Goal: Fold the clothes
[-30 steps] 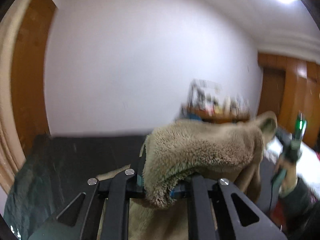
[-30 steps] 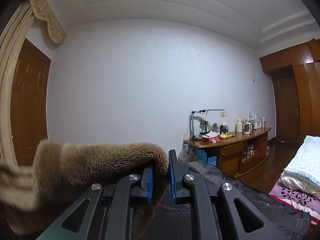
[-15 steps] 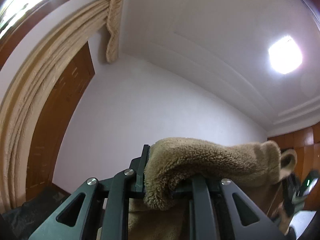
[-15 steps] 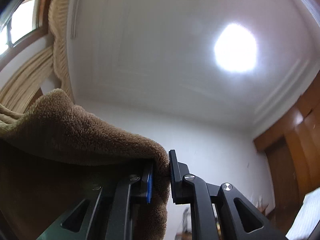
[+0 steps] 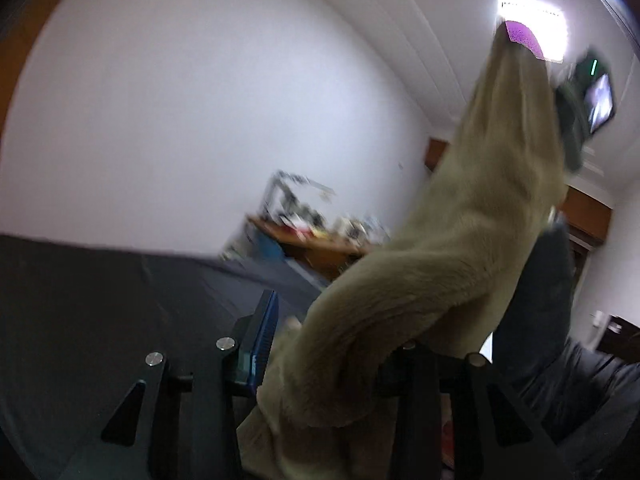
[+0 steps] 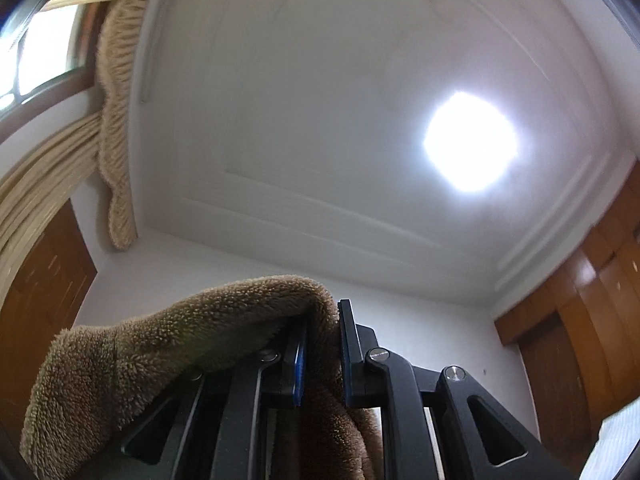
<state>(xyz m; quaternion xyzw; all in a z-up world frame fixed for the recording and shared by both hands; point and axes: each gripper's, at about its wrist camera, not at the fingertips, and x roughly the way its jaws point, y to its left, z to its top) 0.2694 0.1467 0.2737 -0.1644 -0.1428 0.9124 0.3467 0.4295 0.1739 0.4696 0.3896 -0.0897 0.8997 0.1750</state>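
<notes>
A ceiling lamp (image 6: 470, 142) glares white, washing out the plaster around it. Beneath the lamp (image 5: 534, 26), motion blur smears the left view. Fisheye curvature darkens the corners.

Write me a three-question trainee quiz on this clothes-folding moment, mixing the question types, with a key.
1. True or false: the right gripper is clamped on the fuzzy tan fleece garment.
2. Multiple choice: in the left wrist view, what lies between the left gripper's fingers? A) nothing B) the fleece garment C) a white towel
3. Short answer: what does the right wrist camera mostly face?

Key:
1. True; the pads pinch a fold of it.
2. B; the jaws are opening, a gap shows beside the blue pad.
3. The white ceiling with its bright ceiling light.
</notes>
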